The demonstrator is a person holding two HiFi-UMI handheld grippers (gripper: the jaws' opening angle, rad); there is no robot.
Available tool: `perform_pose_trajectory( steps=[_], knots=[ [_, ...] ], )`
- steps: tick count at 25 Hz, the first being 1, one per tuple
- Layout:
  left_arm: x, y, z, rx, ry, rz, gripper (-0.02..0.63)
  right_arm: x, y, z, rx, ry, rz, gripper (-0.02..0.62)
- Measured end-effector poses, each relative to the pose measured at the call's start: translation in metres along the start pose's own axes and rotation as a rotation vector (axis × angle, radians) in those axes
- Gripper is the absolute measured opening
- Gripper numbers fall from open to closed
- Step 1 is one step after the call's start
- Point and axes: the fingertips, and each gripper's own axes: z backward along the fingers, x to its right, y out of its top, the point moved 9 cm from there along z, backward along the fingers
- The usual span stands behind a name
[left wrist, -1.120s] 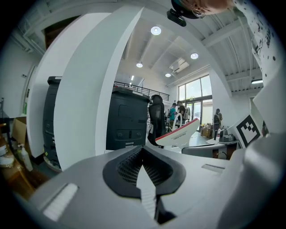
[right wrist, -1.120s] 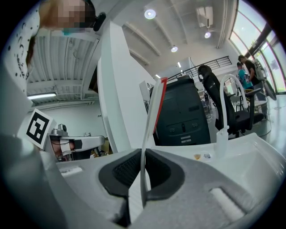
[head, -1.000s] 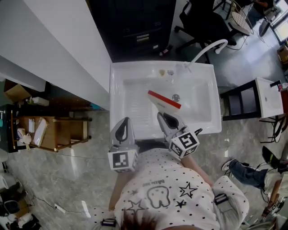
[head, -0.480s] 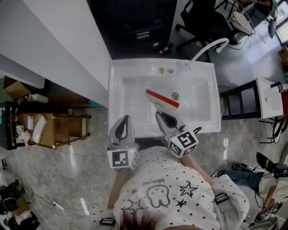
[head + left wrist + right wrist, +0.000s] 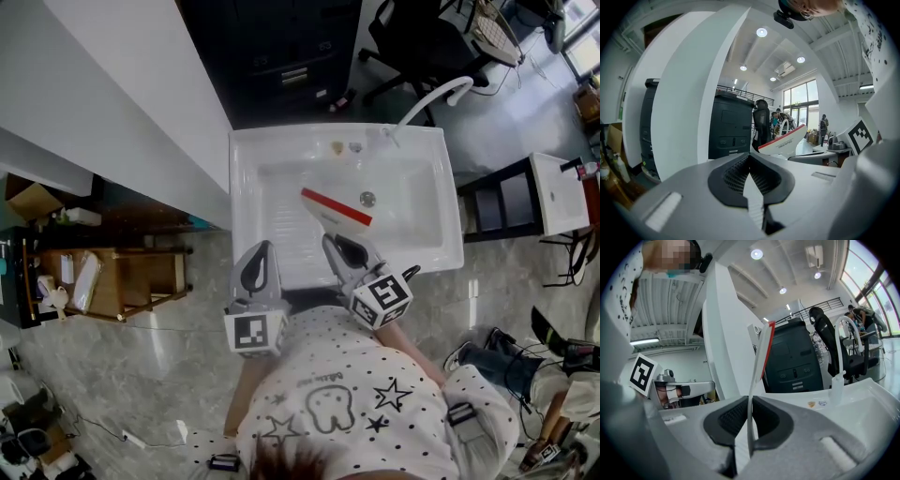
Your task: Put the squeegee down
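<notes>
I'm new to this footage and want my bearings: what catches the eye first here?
The white squeegee with its red edge stands out most, clamped in the right gripper and held over the basin of the white sink. Beside it, the left gripper hangs at the sink's front edge, jaws together on nothing. A curved white faucet arches up behind the sink.

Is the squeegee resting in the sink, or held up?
Held up: the right gripper pinches the squeegee by its handle, blade over the sink.
</notes>
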Motion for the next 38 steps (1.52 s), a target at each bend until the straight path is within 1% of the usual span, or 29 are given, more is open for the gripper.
perform_pose_trajectory(
  steps=[5, 11, 26, 29, 33, 38],
  knots=[
    [-0.008, 0.006, -0.003, 0.005, -0.001, 0.012, -0.005, -0.003, 0.004, -0.005, -0.012, -0.007, -0.004, 0.019],
    [-0.014, 0.009, -0.005, -0.003, 0.0, 0.018, -0.005, -0.004, 0.007, -0.011, -0.001, -0.011, -0.014, 0.019],
    [-0.026, 0.008, -0.007, -0.016, 0.001, 0.018, -0.005, -0.006, 0.002, -0.028, -0.029, -0.002, -0.042, 0.018],
    [-0.029, 0.008, -0.005, -0.013, 0.007, 0.018, -0.005, -0.007, -0.002, -0.035, -0.036, 0.006, -0.067, 0.018],
    [-0.034, 0.009, 0.0, -0.006, 0.014, 0.013, -0.005, -0.007, -0.008, -0.047, -0.049, 0.026, -0.126, 0.02],
    [-0.042, 0.008, 0.006, -0.002, 0.032, 0.012, -0.005, -0.003, -0.018, -0.065, -0.081, 0.041, -0.158, 0.018]
  ],
)
